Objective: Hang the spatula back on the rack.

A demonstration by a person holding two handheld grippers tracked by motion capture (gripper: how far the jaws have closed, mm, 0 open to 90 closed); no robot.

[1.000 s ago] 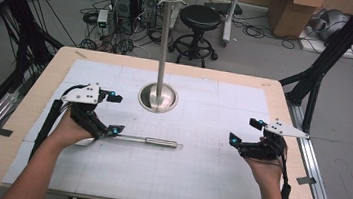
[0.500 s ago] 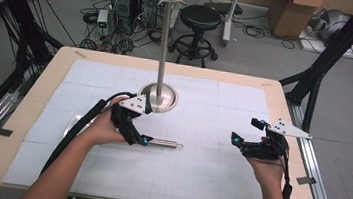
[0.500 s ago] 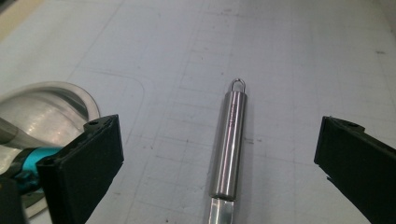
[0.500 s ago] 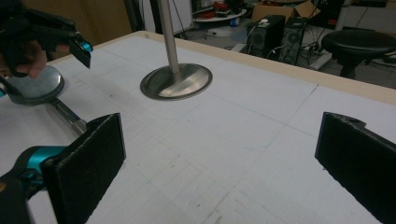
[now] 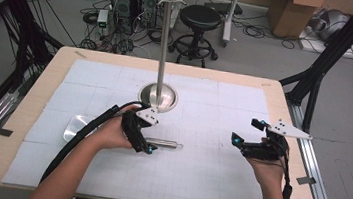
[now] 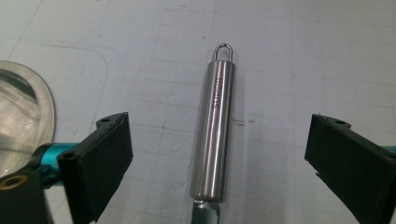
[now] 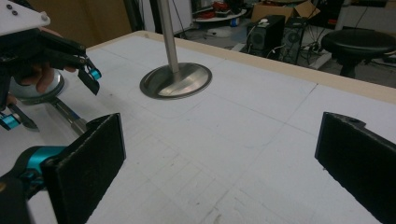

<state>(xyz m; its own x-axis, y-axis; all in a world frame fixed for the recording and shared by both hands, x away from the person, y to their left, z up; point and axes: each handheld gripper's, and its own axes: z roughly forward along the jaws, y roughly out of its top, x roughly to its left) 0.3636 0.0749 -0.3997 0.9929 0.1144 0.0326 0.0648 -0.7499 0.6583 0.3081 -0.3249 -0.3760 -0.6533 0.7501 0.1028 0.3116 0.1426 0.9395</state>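
Steel gleams along the ladle's handle point(image 6: 214, 135), which lies flat on the white-matted table point(image 5: 215, 184), its hanging loop pointing away from the left gripper point(image 6: 217, 158). That gripper's fingers point(image 6: 100, 161) straddle the handle without touching it; they have just been closing a little. The ladle's bowl point(image 5: 76, 127) rests behind the left hand. Beyond stands a steel stand point(image 5: 159, 95). Well apart, the right gripper point(image 5: 243, 132) holds its fingers point(image 7: 86, 163) spread over bare mat.
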